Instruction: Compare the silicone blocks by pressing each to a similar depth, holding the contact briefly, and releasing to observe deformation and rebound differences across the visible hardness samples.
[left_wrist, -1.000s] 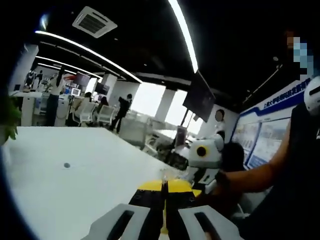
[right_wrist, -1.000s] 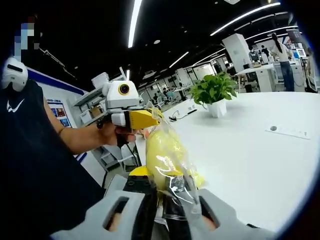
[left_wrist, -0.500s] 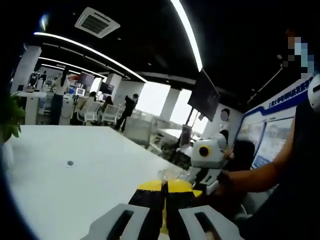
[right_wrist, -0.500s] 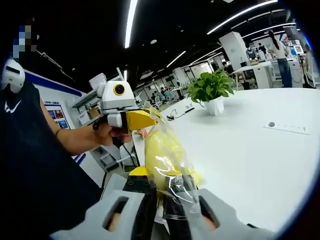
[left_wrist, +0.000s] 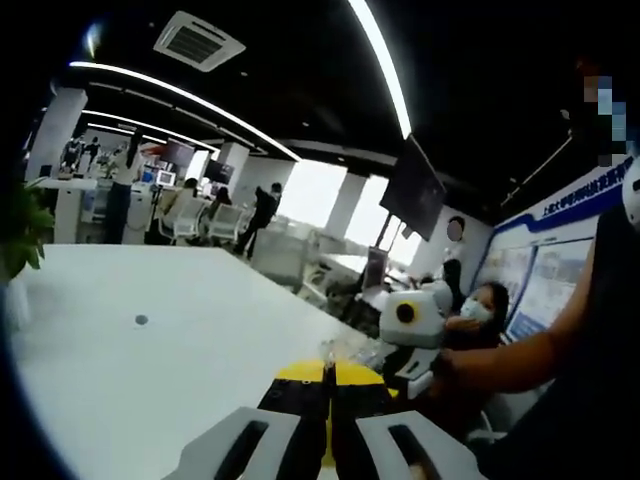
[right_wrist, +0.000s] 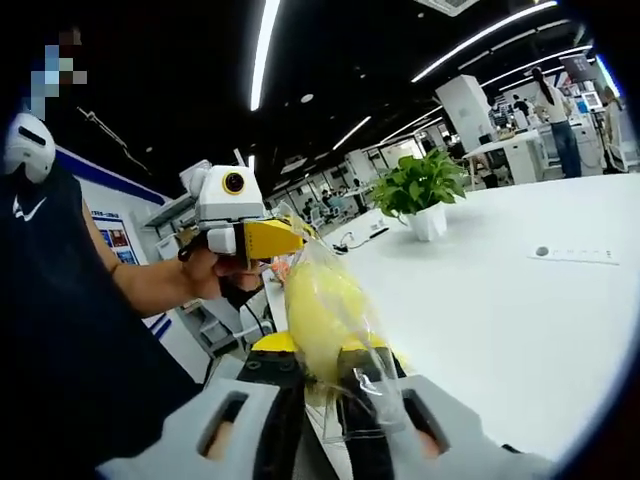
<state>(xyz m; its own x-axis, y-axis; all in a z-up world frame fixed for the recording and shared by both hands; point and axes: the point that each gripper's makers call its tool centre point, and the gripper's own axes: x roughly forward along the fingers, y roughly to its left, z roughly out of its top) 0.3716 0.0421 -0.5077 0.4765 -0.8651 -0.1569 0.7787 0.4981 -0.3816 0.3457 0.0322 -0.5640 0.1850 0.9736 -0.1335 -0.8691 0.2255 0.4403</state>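
Grippers hold a bagged yellow block above a white table

Right gripper (right_wrist: 337, 400) has its jaws closed on the lower end of a clear plastic bag (right_wrist: 350, 375) with a yellow silicone block (right_wrist: 325, 315) inside. The bagged block rises straight out from between those jaws, its long axis running forward along them and pointing up and away, toward the left gripper (right_wrist: 285, 238).

That left gripper, held in a person's hand (right_wrist: 215, 272), meets the top of the bag from the left in the right gripper view; its yellow jaws look closed on the plastic there. In the left gripper view its own jaws (left_wrist: 329, 400) sit pressed together, with a scrap of clear plastic at their tips.

White table (right_wrist: 500, 320) lies below and to the right, well apart from the block. A potted plant (right_wrist: 422, 195) stands farther back. By my judgement, no pressing has begun; the block still needs unbagging.
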